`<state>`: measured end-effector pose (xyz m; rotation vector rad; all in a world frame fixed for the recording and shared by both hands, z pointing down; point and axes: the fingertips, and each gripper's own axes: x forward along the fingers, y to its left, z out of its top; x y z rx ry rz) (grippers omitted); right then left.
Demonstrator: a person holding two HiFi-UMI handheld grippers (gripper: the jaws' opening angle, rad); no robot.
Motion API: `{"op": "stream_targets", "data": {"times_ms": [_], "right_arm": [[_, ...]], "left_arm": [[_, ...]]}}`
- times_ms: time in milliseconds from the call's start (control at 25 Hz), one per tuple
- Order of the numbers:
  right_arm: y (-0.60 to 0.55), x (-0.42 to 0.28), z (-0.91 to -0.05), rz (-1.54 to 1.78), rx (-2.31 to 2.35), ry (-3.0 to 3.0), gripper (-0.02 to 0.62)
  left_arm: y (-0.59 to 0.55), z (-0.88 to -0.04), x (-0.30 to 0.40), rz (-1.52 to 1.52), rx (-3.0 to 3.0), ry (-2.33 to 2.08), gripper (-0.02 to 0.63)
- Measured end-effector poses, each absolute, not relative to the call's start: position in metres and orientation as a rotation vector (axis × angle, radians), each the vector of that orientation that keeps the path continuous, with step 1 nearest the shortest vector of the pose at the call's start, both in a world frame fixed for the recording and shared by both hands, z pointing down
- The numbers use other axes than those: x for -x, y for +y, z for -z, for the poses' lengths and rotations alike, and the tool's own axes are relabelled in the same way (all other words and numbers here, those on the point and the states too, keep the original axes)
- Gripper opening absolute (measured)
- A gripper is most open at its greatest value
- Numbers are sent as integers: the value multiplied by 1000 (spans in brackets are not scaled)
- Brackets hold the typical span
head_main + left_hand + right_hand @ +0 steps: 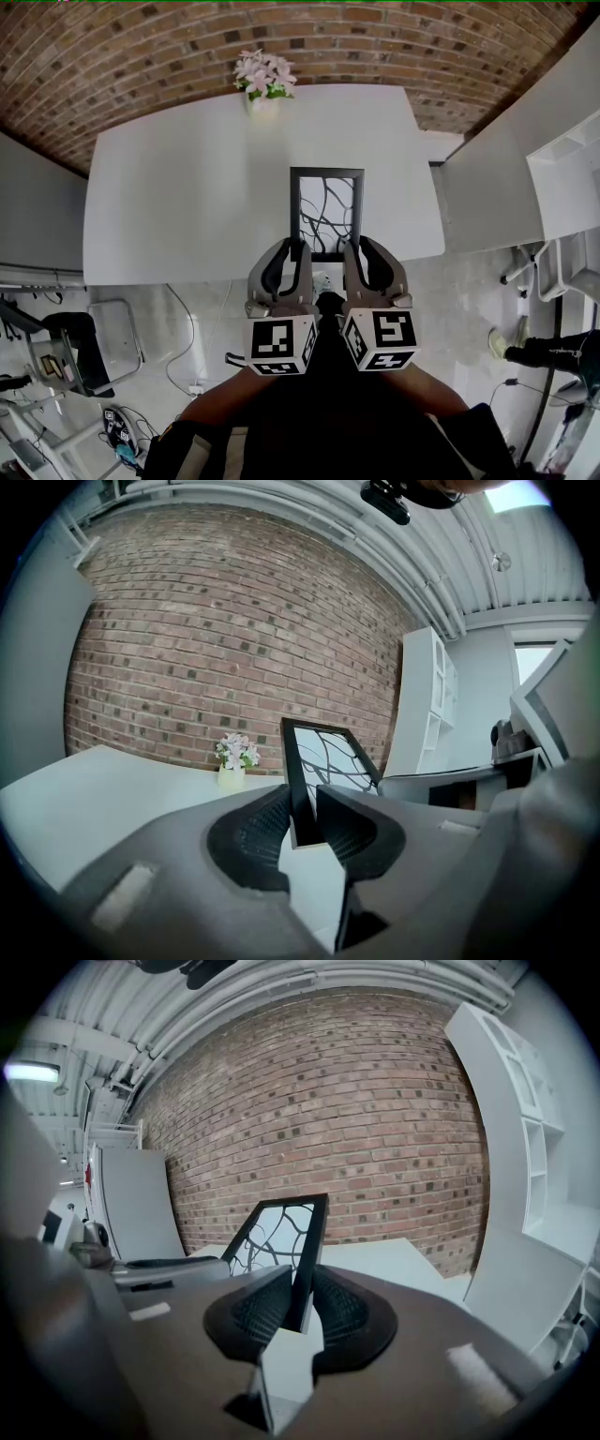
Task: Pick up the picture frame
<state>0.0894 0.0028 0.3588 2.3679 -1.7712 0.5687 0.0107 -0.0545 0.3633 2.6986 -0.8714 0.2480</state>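
The picture frame (326, 211) is black, with a dark branch pattern on a light picture. It is held tilted over the near edge of the white table (178, 187). My left gripper (291, 251) is shut on the frame's near left corner, and my right gripper (360, 251) is shut on the near right corner. In the left gripper view the frame (323, 761) rises from between the ribbed pads of the left gripper (302, 817). The right gripper view shows the frame's edge (305, 1241) pinched the same way by the right gripper (302, 1302).
A small vase of pink flowers (263, 80) stands at the table's far edge against the brick wall. White shelving (511, 1147) stands at the right. A chair (94, 347) and cables lie on the floor at the left; a person's leg (544, 352) shows at the right.
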Motion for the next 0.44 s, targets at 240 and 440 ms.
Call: {"op": "stream_targets", "data": {"times_ms": [240,440], "right_arm": [[7,-93,-364,-590,-2368,-1761,67],[14,-95,-371,-609,-2369,-1748,67]], "left_arm": [[-50,-369,-14,-264,-2691,-861,77],[-44,-375,-17,-277,-2687,-852,75]]}}
